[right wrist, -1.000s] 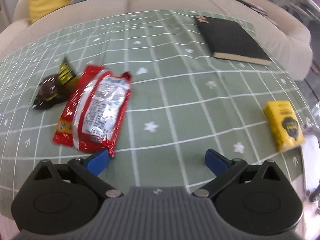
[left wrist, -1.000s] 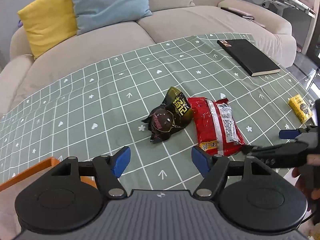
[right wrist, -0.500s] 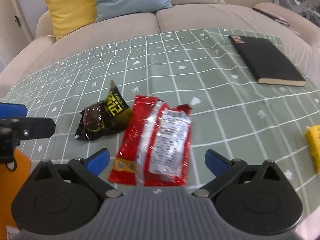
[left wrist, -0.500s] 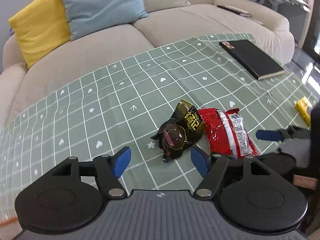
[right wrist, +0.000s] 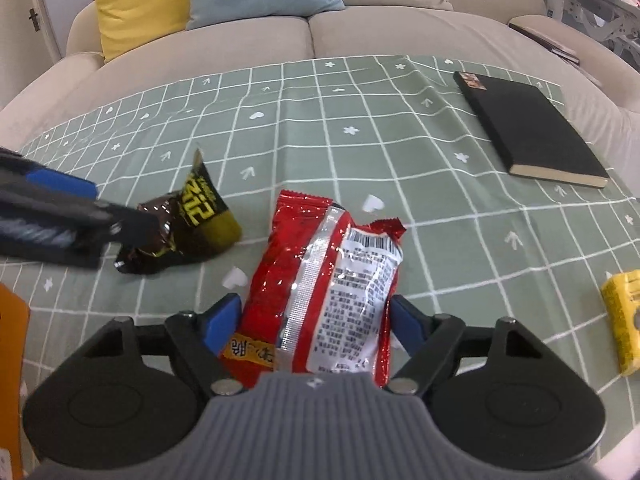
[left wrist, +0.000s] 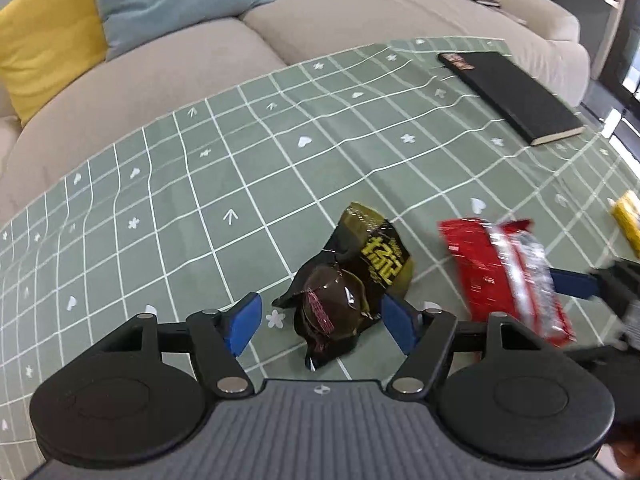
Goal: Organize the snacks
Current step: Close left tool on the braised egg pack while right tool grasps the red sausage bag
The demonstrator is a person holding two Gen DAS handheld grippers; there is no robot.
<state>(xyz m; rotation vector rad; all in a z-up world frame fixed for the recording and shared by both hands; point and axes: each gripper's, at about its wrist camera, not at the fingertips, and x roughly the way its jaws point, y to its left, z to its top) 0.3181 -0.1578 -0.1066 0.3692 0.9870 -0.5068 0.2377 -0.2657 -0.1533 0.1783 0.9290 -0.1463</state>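
Here the right view alone shows an orange edge (right wrist: 10,344) at left. The right tongs (right wrist: 314,322) have just been closing, pads against the red pack (right wrist: 324,292), whose length runs away from the camera. Left tongs (left wrist: 320,322) stand spread around the one dark pack (left wrist: 344,288) on the worktop (left wrist: 240,184). One yellow pack (right wrist: 622,322), one book (right wrist: 528,128).

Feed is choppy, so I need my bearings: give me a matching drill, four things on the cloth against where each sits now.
Things:
1. red packet
2. dark packet
3. black book
4. yellow packet

Places:
A. far right corner of the cloth
B. between the right gripper's fingers
C. right edge, nearer than the book
D. between the left gripper's fingers

Pairs: 1-B, 2-D, 3-A, 4-C
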